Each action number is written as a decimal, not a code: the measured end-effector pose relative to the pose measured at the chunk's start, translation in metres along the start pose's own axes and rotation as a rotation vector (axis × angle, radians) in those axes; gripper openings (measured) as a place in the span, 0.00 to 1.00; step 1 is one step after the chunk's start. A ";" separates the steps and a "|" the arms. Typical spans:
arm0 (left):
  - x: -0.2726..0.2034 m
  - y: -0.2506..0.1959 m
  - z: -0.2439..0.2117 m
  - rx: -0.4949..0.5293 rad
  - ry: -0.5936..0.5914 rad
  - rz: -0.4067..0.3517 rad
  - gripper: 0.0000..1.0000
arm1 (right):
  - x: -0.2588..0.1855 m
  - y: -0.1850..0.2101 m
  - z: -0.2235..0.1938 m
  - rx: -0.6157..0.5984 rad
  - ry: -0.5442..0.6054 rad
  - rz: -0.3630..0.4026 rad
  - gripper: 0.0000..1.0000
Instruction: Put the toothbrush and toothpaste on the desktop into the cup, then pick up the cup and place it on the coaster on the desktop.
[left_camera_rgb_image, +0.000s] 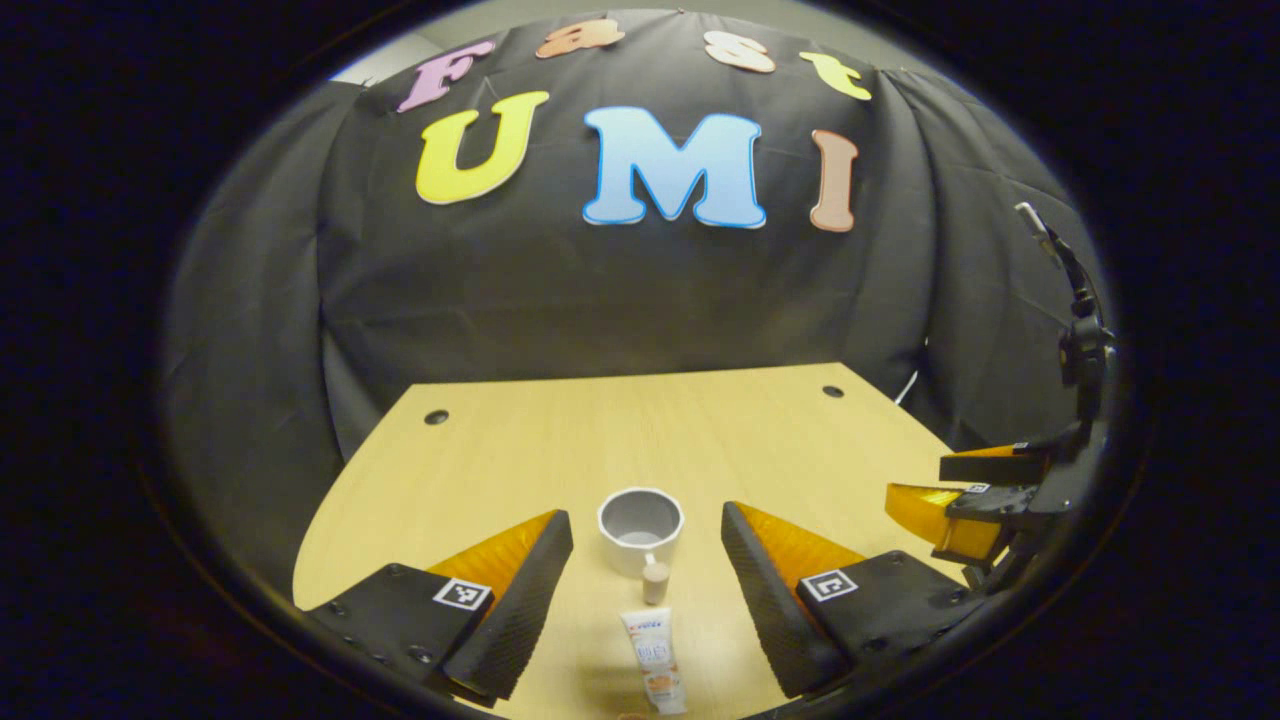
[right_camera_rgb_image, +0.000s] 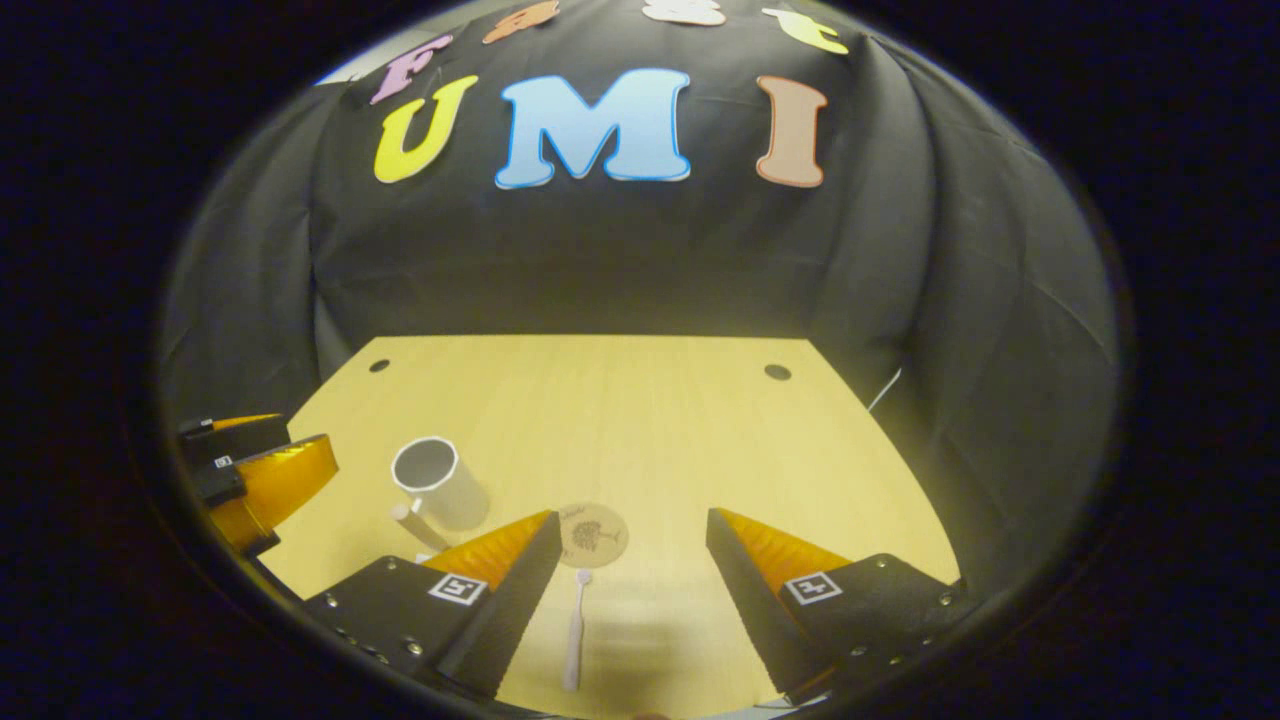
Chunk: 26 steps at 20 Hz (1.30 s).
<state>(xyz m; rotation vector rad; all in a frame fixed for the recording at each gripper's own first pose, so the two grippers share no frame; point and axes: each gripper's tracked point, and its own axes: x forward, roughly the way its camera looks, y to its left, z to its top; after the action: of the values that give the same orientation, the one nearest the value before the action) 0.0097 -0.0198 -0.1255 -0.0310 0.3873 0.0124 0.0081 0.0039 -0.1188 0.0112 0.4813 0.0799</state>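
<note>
Two claws: both hang above the pale wooden bench (left_camera_rgb_image: 560, 440), each spread wide and gripping nothing.
Left claw (left_camera_rgb_image: 647, 585): fingers far apart, black ribbed pads facing each other, no contact with anything.
Toothpaste (left_camera_rgb_image: 655, 650): lies flat on the bench in the gap of the left claw, low between its fingers, its beige cap pointing away from the claw toward the cup.
Cup (left_camera_rgb_image: 640, 530): white, upright, mouth open, standing just beyond the toothpaste cap and centred ahead of the left claw (whether cap and cup touch, I cannot tell).
Right claw (right_camera_rgb_image: 628, 590): fingers equally wide apart, nothing held; in the left gripper view it shows off to the right of the left claw, over the bench edge.
Toothbrush (right_camera_rgb_image: 575, 630): white, lying flat in the gap of the right claw, nearer its left finger, running lengthways away from the claw toward the coaster.
Coaster (right_camera_rgb_image: 593, 534): round, with a dark tree-like print, flat on the bench just ahead of the toothbrush's far end.
Cup from the right claw: ahead and to the left, beside the coaster but apart from it, with the other claw farther left.
</note>
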 end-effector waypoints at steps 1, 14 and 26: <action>0.003 0.000 -0.015 -0.001 0.041 0.001 0.97 | 0.003 0.001 -0.012 0.000 0.052 0.004 0.92; 0.025 0.001 -0.157 -0.067 0.532 -0.013 0.99 | 0.036 0.027 -0.131 0.024 0.527 0.074 0.95; 0.048 0.010 -0.230 -0.081 0.738 0.028 0.99 | 0.057 0.041 -0.172 -0.068 0.680 0.059 0.98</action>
<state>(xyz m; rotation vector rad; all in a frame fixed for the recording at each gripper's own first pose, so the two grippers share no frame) -0.0330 -0.0174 -0.3564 -0.1114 1.1254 0.0443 -0.0237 0.0476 -0.2961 -0.0706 1.1580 0.1588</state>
